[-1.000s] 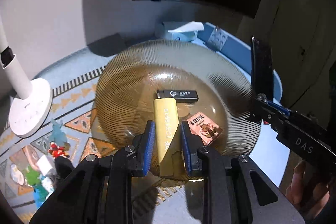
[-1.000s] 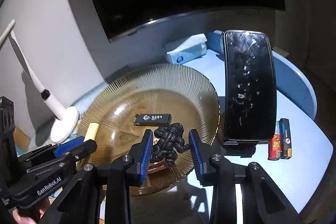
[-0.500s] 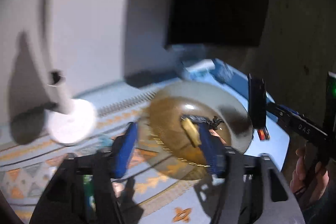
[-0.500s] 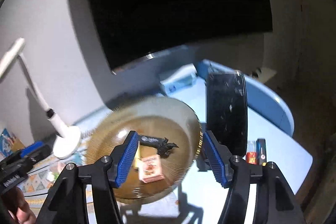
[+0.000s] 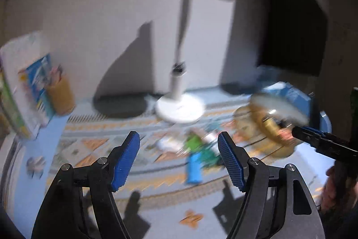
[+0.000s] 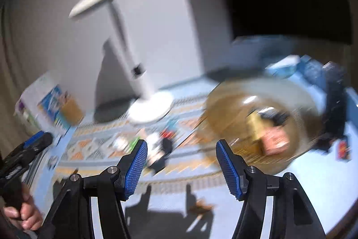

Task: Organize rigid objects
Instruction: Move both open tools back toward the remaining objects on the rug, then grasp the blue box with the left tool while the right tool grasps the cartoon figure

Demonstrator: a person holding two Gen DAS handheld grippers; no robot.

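Both views are blurred by motion. An amber glass plate [image 6: 226, 104] on the right of the table holds a yellow bar [image 6: 255, 124], a pink card [image 6: 275, 142] and small black items [image 6: 276, 115]. My right gripper [image 6: 181, 147] stands open and empty, hanging left of and in front of the plate. My left gripper [image 5: 179, 140] is also open and empty above the patterned mat [image 5: 96, 142]. A pile of small colourful toys [image 5: 197, 145] lies just beyond its right finger. A blue piece [image 5: 193, 169] lies at the near edge of that pile.
A white desk lamp [image 5: 179, 104] stands behind the mat. A printed box [image 5: 26, 86] and a brown pencil cup [image 5: 59, 93] stand far left. A dark monitor [image 5: 290, 26] is at the back right. A phone on a stand [image 6: 335, 102] rises right of the plate.
Both grippers have opened and pulled back from the plate, swinging left. The yellow bar and the black figure they held now lie in the plate.
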